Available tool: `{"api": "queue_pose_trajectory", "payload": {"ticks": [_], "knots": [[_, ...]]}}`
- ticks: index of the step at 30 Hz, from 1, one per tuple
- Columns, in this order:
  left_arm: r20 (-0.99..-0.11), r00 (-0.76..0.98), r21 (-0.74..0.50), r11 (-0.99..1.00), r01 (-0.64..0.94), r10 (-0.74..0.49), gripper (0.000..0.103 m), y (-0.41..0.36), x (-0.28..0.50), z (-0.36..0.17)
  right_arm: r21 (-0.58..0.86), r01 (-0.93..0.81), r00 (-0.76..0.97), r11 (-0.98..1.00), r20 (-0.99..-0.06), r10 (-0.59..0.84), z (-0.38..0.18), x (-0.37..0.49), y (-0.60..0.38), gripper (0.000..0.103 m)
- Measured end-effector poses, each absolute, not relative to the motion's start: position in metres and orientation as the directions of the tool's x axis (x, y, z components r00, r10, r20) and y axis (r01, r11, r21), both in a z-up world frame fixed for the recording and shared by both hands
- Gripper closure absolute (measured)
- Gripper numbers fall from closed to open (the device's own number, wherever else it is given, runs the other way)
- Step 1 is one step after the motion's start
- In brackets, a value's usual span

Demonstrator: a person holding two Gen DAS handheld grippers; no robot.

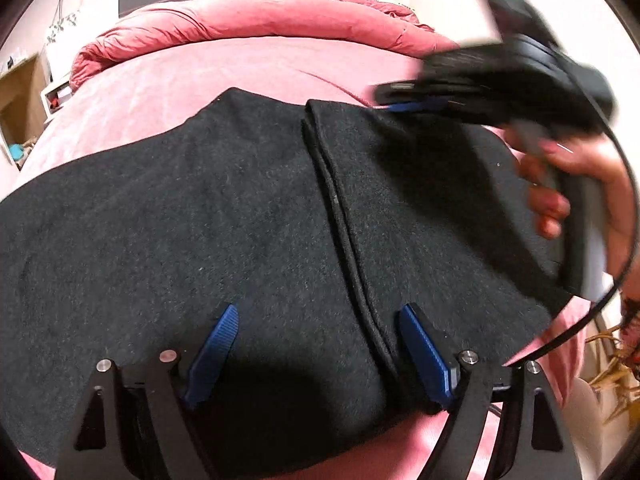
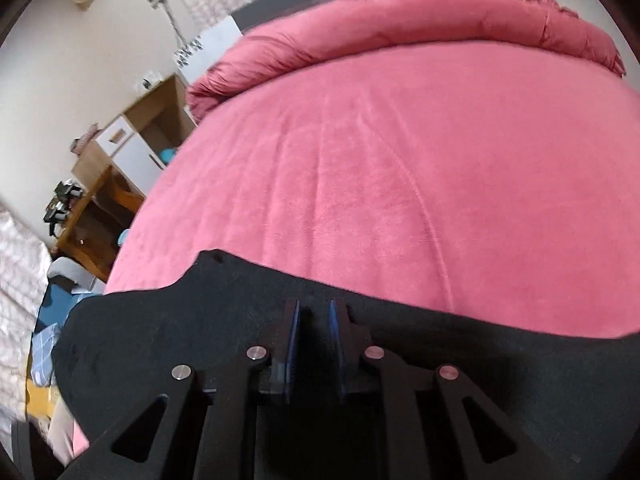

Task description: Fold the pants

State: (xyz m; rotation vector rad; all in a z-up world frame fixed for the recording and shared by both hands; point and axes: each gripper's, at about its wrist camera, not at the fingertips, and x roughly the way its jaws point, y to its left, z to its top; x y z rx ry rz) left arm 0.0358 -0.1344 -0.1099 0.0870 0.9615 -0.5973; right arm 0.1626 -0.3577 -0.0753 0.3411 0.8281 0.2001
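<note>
Dark charcoal pants [image 1: 224, 216] lie spread on a pink bed [image 1: 224, 68], with one folded layer's edge running down the middle. My left gripper [image 1: 316, 316] is open above the near part of the pants, its blue pads either side of that edge. My right gripper [image 1: 396, 98] shows blurred at the far right corner of the pants in the left wrist view. In the right wrist view my right gripper [image 2: 314, 308] has its pads close together with a narrow gap, over the pants' far edge [image 2: 160, 332]; whether cloth sits between them is unclear.
A rolled pink duvet [image 2: 400, 16] lies along the head of the bed. A wooden desk and shelves [image 2: 120, 160] stand left of the bed, with clutter on the floor [image 2: 44, 344]. The bed's pink sheet [image 2: 380, 160] stretches beyond the pants.
</note>
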Motion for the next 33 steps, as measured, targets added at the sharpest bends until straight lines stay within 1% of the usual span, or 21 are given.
{"api": "queue_pose_trajectory", "payload": {"ticks": [1,3,4,7,10,12,13,15,17,21,27,31,33], "knots": [[-0.791,0.422,-0.197,0.838,0.509,-0.443,0.02,-0.13,0.035,-0.109,0.354,-0.017,0.688,0.935,-0.674,0.268,-0.069,0.143,-0.369,0.079],[-0.791,0.423,-0.207,0.844,0.494,-0.441,0.02,-0.12,0.034,-0.108,0.328,0.048,0.726,0.944,-0.66,0.192,-0.064,0.114,-0.397,0.06],[-0.794,0.423,-0.208,0.849,0.486,-0.436,0.02,-0.116,0.033,-0.107,0.33,0.077,0.736,0.941,-0.656,0.169,-0.061,0.096,-0.413,0.055],[-0.809,0.42,-0.197,0.863,0.465,-0.411,0.02,-0.107,0.033,-0.105,0.348,0.187,0.731,0.919,-0.675,0.106,-0.062,0.057,-0.462,0.049],[-0.818,0.43,-0.175,0.877,0.447,-0.382,0.02,-0.097,0.034,-0.102,0.314,0.277,0.7,0.908,-0.714,0.033,-0.072,0.046,-0.492,0.048],[-0.824,0.446,-0.148,0.892,0.428,-0.351,0.017,-0.093,0.032,-0.093,0.33,0.316,0.679,0.889,-0.734,0.031,-0.08,0.027,-0.516,0.048],[-0.826,0.449,-0.139,0.896,0.422,-0.34,0.016,-0.092,0.032,-0.09,0.373,0.325,0.677,0.869,-0.733,0.062,-0.087,0.019,-0.529,0.047],[-0.833,0.455,-0.117,0.904,0.411,-0.315,0.016,-0.085,0.031,-0.088,0.51,0.301,0.694,0.806,-0.697,0.181,-0.103,0.011,-0.545,0.046],[-0.838,0.458,-0.102,0.909,0.405,-0.298,0.016,-0.079,0.031,-0.085,0.59,0.316,0.702,0.743,-0.672,0.235,-0.119,0.006,-0.557,0.045],[-0.843,0.471,-0.069,0.919,0.387,-0.261,0.016,-0.067,0.031,-0.079,0.617,0.349,0.694,0.705,-0.676,0.247,-0.139,-0.003,-0.566,0.045],[-0.85,0.474,-0.044,0.926,0.374,-0.231,0.016,-0.071,0.032,-0.078,0.769,0.295,0.735,0.567,-0.562,0.38,-0.163,0.0,-0.578,0.044],[-0.85,0.479,-0.027,0.926,0.375,-0.219,0.016,-0.072,0.034,-0.079,0.813,0.242,0.731,0.529,-0.511,0.452,-0.162,0.001,-0.583,0.044],[-0.851,0.479,-0.021,0.927,0.374,-0.212,0.016,-0.07,0.034,-0.079,0.815,0.201,0.689,0.544,-0.512,0.513,-0.162,0.009,-0.576,0.044]]}}
